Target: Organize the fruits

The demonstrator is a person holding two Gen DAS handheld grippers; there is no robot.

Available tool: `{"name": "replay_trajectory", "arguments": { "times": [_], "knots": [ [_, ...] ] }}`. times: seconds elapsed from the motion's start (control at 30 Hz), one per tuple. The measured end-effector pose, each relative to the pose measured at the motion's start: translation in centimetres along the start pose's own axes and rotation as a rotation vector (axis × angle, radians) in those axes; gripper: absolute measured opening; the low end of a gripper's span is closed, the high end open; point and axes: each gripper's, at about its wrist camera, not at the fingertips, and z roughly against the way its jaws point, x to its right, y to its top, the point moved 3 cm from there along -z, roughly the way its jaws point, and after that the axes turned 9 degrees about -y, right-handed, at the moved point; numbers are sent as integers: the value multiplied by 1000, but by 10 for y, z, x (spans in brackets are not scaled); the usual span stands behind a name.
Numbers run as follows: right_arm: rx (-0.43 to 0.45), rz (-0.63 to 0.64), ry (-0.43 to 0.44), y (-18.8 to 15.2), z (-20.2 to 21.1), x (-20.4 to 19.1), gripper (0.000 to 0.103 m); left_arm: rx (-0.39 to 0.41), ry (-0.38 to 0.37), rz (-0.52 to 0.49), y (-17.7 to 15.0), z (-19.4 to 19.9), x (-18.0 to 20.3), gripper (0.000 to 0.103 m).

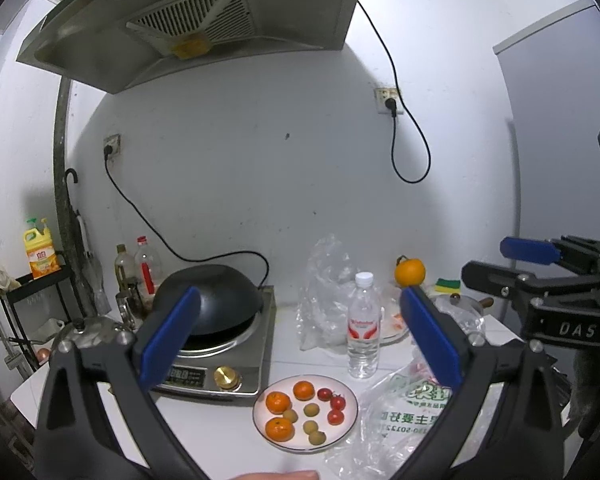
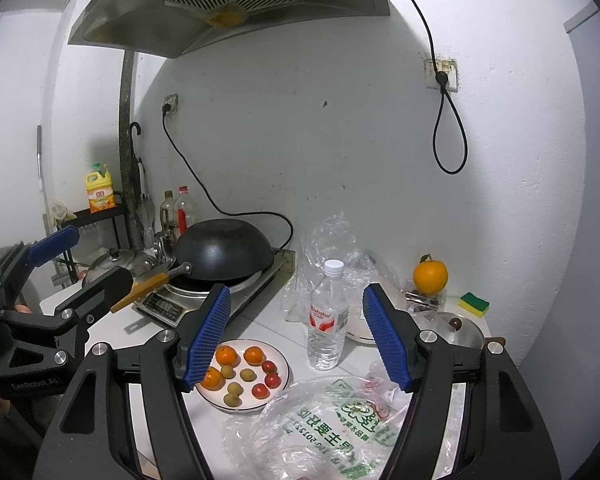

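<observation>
**Fruit grouped on the plate, one orange still out**

The plate [image 1: 260, 416] sits on the white counter [image 1: 204, 424], just in front of the induction hob [image 1: 236, 364] and left of the water bottle [image 1: 364, 328]. On it the fruit lies in rough groups: three tangerines [image 1: 278, 402] on the left, four small greenish-brown fruits [image 1: 311, 410] down the middle, three cherry tomatoes [image 1: 337, 402] on the right. That sorting looks largely done.

What seems left, as a guess: a larger orange [image 1: 410, 272] stands apart at the back of the counter, near the sponge [image 1: 448, 284], and something reddish shows inside the printed plastic bag [image 2: 340, 420] beside the plate, too blurred to name.

The fruits are round, so none has a real long axis. The back orange stands with its stem and leaf upward. The rows on the plate run from near edge to far edge.

The left gripper [image 1: 300, 336] is spread wide and holds nothing. The right gripper [image 2: 296, 340] also stands spread and empty, above the bag and plate. Both hover short of the fruit, touching none of it.

A wok [image 1: 208, 296] sits on the hob.
</observation>
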Motion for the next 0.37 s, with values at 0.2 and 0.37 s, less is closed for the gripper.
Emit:
{"name": "replay_trajectory", "arguments": {
  "times": [0.2, 0.37],
  "knots": [
    [0, 0, 1, 0, -1, 0, 72, 0, -5, -2, 1, -2, -2, 101],
    [-2, 1, 0, 0, -1, 0, 72, 4, -19, 9, 0, -2, -6, 101]
  ]
}}
